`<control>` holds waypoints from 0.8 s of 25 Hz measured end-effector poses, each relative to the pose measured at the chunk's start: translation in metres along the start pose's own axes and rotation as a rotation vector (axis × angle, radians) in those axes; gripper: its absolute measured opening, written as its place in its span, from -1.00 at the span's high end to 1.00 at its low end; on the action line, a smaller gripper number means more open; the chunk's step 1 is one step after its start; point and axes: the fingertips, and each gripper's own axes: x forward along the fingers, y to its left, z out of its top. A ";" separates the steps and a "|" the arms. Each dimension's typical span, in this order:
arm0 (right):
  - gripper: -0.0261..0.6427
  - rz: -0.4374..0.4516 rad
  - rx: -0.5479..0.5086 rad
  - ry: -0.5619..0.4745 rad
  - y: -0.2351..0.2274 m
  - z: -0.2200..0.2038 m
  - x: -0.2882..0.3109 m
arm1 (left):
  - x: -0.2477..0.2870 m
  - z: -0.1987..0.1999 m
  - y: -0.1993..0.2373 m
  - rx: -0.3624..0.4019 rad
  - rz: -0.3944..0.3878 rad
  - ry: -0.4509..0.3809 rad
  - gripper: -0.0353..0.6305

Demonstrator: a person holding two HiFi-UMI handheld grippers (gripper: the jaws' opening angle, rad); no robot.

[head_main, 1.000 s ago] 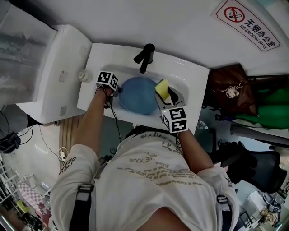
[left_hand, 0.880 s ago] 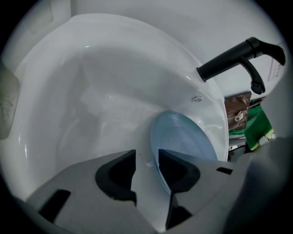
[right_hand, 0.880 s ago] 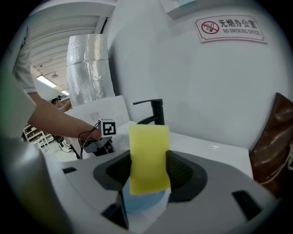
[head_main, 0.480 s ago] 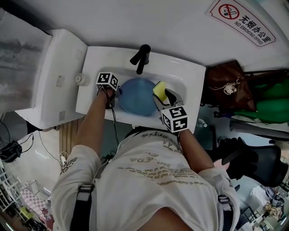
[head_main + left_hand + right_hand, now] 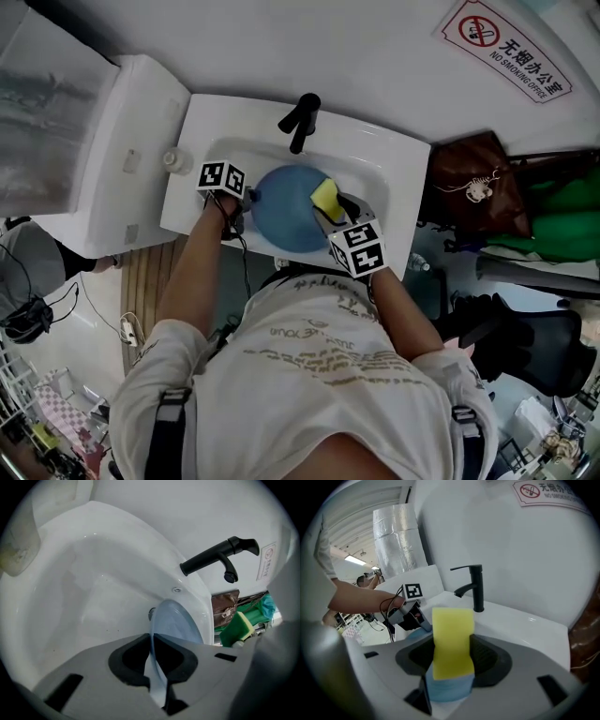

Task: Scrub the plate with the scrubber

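- Left gripper (image 5: 152, 644): jaws clamped on the rim of the blue plate (image 5: 281, 223), over the sink (image 5: 384, 155).
- Right gripper (image 5: 451, 656): jaws clamped on the yellow scrubber (image 5: 452, 630), seemingly touching the plate.

Soft, even indoor light, no hard shadows.

Head view: white ceramic basin (image 5: 394, 159) bright, close to washed out. Lower corners dim.

Both gripper views: strong fisheye bend, black vignette at the corners.

Left gripper view: small glints on the basin's gloss. Round blue plastic plate (image 5: 176, 625) blurs close to the lens.

Right gripper view: ceiling strip lights (image 5: 355, 560) glare at left. Yellow sponge scrubber (image 5: 452, 639) reasonably sharp.
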 end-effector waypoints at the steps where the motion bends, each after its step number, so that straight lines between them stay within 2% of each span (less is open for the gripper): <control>1: 0.25 0.013 -0.008 -0.001 0.004 0.001 0.001 | -0.003 -0.001 -0.001 0.012 0.013 -0.020 0.77; 5: 0.26 0.031 -0.045 0.012 0.014 0.005 0.006 | -0.016 -0.004 -0.007 0.032 0.062 -0.116 0.78; 9: 0.26 0.026 -0.108 0.028 0.025 0.015 0.015 | -0.031 -0.008 -0.019 0.035 0.052 -0.228 0.78; 11: 0.25 0.010 -0.176 0.060 0.031 0.021 0.022 | -0.039 -0.009 -0.025 0.059 0.042 -0.281 0.78; 14: 0.25 0.002 -0.286 0.121 0.040 0.027 0.037 | -0.049 -0.010 -0.029 0.088 0.041 -0.318 0.77; 20: 0.25 -0.010 -0.412 0.237 0.052 0.026 0.071 | -0.060 -0.008 -0.039 0.140 0.036 -0.354 0.77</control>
